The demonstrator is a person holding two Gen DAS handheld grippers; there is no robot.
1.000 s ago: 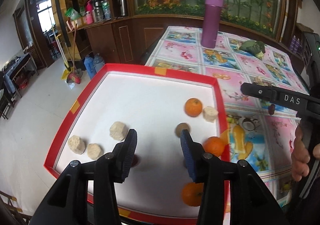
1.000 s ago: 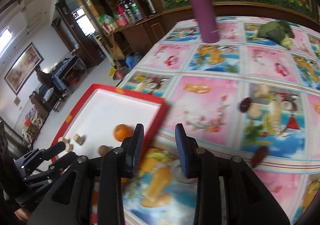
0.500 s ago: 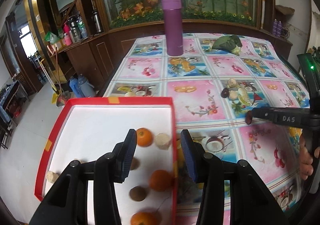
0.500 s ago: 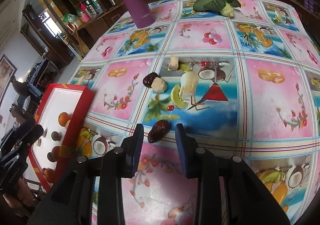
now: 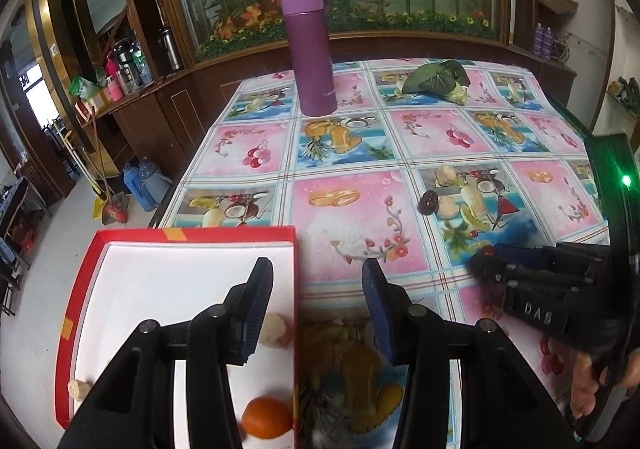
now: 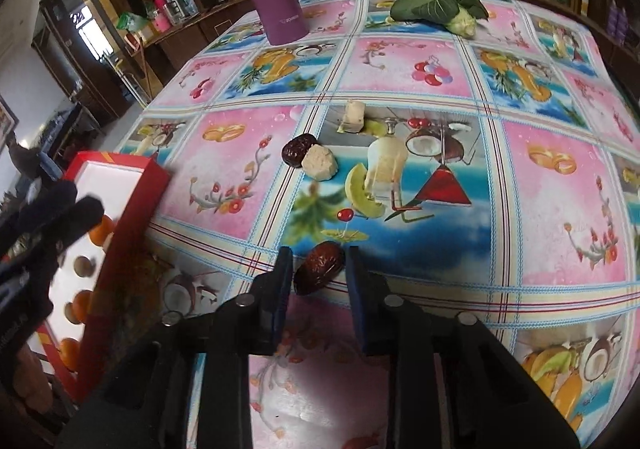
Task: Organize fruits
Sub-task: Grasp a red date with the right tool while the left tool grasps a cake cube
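Note:
A wrinkled red date [image 6: 320, 267] lies on the fruit-print tablecloth between the fingers of my right gripper [image 6: 319, 255], which is open and flanks it closely on both sides. Farther back lie a second date [image 6: 298, 149], touching a pale chunk [image 6: 320, 168], and another pale piece [image 6: 354, 117]. The red tray [image 5: 192, 234] with a white floor holds an orange [image 5: 266, 418] and pale chunks [image 5: 276, 329]. My left gripper [image 5: 317, 267] hangs open and empty over the tray's right rim. The right gripper [image 5: 486, 269] also shows low on the cloth in the left wrist view.
A tall purple flask [image 5: 310, 49] stands at the table's far side, and a leafy green vegetable [image 5: 438, 79] lies to its right. The table's left edge drops to the floor beside the tray. A dark wooden cabinet and planter run behind the table.
My right gripper has moved forward and down, so the date now sits between its fingers. My left gripper has swung right and back from over the tray floor to its right rim.

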